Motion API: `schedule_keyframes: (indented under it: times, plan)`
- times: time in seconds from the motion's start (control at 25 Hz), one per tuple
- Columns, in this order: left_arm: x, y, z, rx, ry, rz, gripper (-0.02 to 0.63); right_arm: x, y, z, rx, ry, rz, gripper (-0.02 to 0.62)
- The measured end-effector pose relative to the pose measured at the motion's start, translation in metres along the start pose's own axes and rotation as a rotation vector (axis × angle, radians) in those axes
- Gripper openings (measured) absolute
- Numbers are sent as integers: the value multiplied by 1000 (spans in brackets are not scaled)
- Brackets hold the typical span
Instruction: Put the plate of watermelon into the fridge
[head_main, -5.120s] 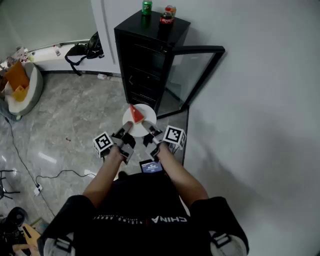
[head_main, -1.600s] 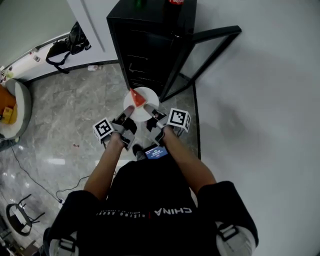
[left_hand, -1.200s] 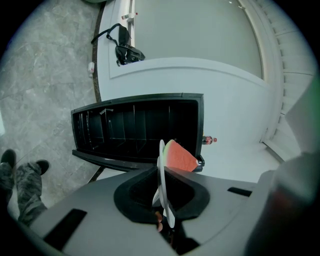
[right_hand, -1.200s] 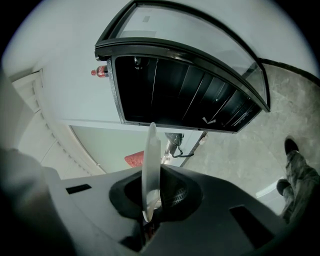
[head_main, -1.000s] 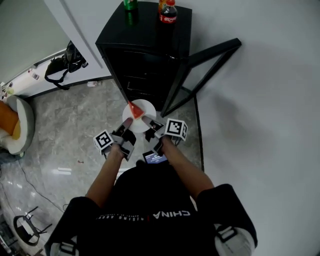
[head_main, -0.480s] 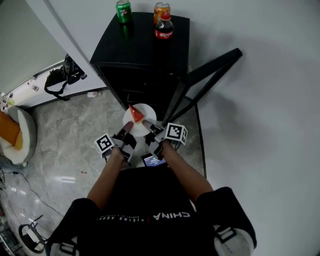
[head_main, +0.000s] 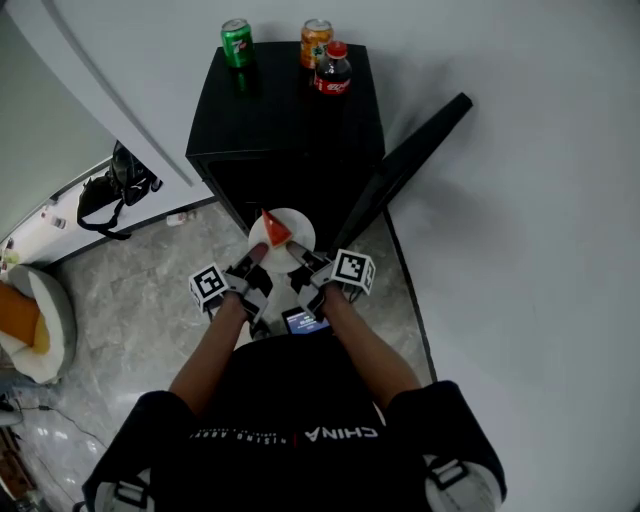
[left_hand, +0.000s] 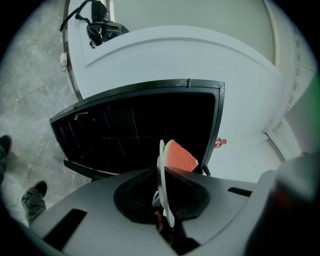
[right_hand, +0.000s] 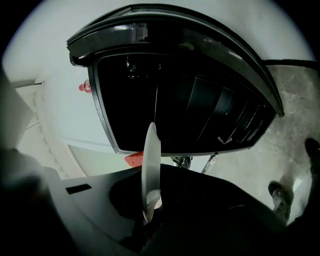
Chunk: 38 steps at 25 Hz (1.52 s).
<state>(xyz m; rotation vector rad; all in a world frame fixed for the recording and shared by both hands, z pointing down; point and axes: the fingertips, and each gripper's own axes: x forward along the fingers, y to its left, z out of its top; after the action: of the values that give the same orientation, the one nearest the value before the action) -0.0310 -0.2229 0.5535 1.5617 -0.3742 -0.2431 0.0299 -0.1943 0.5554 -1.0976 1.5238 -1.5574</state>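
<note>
A round, smooth white plate (head_main: 300, 232) carrying a red wedge of watermelon (head_main: 274, 227) with a green rind hangs level just in front of the open, matte black fridge (head_main: 290, 110), above the grey marbled floor (head_main: 150, 290). The left tongs (head_main: 254, 258) pinch its near-left rim and the right tongs (head_main: 298, 250) its near-right rim, both forearms stretched forward side by side.

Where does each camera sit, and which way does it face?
Head view: on the head, facing steeply down at the fridge; arms, left gripper, right gripper show.
Left gripper view: on that gripper, along jaws shut on the plate of watermelon; shoes show.
Right gripper view: likewise, on the plate's opposite rim.
Shared: plate and open fridge.
</note>
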Motion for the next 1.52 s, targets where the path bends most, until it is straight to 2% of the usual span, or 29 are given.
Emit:
schedule_keyframes:
  times: [0.16, 0.32, 0.76, 1.52]
  plan:
    - [-2, 0, 6, 11, 58, -2, 30, 4, -1, -6, 11, -51, -7, 20]
    - [0, 3, 4, 6, 78, 9, 30, 1, -5, -4, 10, -66, -23, 20]
    - [23, -8, -13, -23, 76, -24, 30, -17, 4, 20, -12, -47, -36, 20]
    - [20, -6, -8, -6, 70, -10, 31, -11, 2, 17, 7, -40, -20, 20]
